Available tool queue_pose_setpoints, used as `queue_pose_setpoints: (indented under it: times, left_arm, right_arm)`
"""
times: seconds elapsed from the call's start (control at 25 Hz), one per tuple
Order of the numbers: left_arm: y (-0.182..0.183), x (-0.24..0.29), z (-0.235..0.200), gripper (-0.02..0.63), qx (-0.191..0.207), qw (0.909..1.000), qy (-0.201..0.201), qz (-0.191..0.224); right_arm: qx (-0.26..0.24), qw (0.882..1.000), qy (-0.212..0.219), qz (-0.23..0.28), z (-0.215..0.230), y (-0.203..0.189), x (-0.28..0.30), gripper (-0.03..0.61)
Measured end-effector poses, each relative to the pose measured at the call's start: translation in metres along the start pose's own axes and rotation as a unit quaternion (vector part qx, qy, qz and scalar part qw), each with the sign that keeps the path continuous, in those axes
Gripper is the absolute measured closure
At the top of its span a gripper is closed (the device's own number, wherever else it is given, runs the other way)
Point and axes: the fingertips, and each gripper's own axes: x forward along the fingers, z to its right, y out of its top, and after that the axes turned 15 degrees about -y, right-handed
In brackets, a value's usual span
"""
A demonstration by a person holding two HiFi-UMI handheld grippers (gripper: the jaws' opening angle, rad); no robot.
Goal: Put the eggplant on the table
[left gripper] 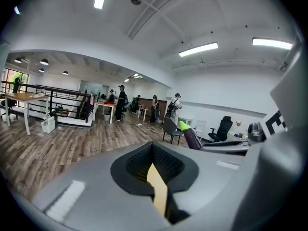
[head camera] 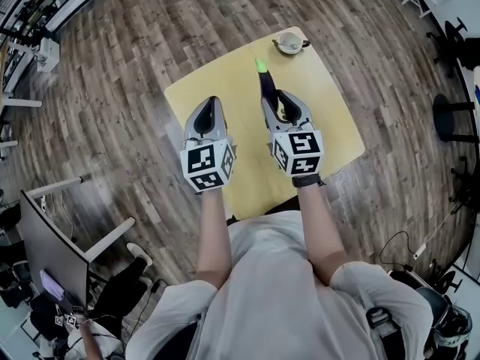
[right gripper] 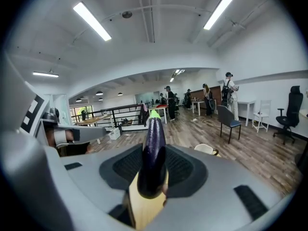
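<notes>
A dark purple eggplant point(head camera: 266, 87) with a green stem end points away from me over the yellow table point(head camera: 217, 81). My right gripper point(head camera: 274, 97) is shut on its thick end; in the right gripper view the eggplant point(right gripper: 153, 148) sticks out from between the jaws of the right gripper point(right gripper: 151, 179). To its left, my left gripper point(head camera: 212, 102) hovers above the table beside it, its jaws close together with nothing in them. The left gripper view looks along the left gripper point(left gripper: 156, 177), with the eggplant point(left gripper: 191, 137) off to the right.
A white cup point(head camera: 289, 43) stands near the table's far corner and appears as the cup point(right gripper: 207, 149) in the right gripper view. Wood floor surrounds the table. A monitor desk point(head camera: 45, 253) is at the lower left, and black stools point(head camera: 454, 118) are on the right.
</notes>
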Motion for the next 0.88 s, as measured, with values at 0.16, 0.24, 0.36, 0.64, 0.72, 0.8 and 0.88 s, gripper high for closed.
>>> queue_pose_setpoints:
  times: [0.16, 0.24, 0.36, 0.64, 0.72, 0.8, 0.88]
  left_arm:
    - [-0.015, 0.009, -0.009, 0.607, -0.008, 0.9999, 0.005, -0.012]
    - [-0.022, 0.015, -0.011, 0.607, -0.01, 0.9998, 0.006, -0.017]
    - [-0.036, 0.025, -0.013, 0.607, -0.015, 0.9995, 0.005, -0.027]
    - [-0.06, 0.04, -0.016, 0.607, -0.03, 0.9986, 0.002, -0.045]
    - [-0.066, 0.043, -0.017, 0.607, -0.036, 0.9982, 0.003, -0.049]
    - [-0.072, 0.046, -0.017, 0.607, -0.04, 0.9977, 0.003, -0.054]
    - [-0.08, 0.049, -0.017, 0.607, -0.038, 0.9973, 0.003, -0.063]
  right_arm:
    - [0.005, 1.0, -0.003, -0.023, 0.006, -0.019, 0.013, 0.428]
    - [0.008, 0.999, -0.006, -0.034, 0.011, -0.028, 0.021, 0.428]
    - [0.011, 0.999, -0.008, -0.053, 0.015, -0.043, 0.031, 0.428]
    - [0.01, 0.994, -0.003, -0.105, 0.014, -0.084, 0.051, 0.428]
    - [0.011, 0.993, -0.002, -0.121, 0.015, -0.097, 0.055, 0.428]
    - [0.013, 0.991, -0.001, -0.135, 0.016, -0.109, 0.058, 0.428]
    - [0.017, 0.989, 0.002, -0.149, 0.016, -0.121, 0.061, 0.428]
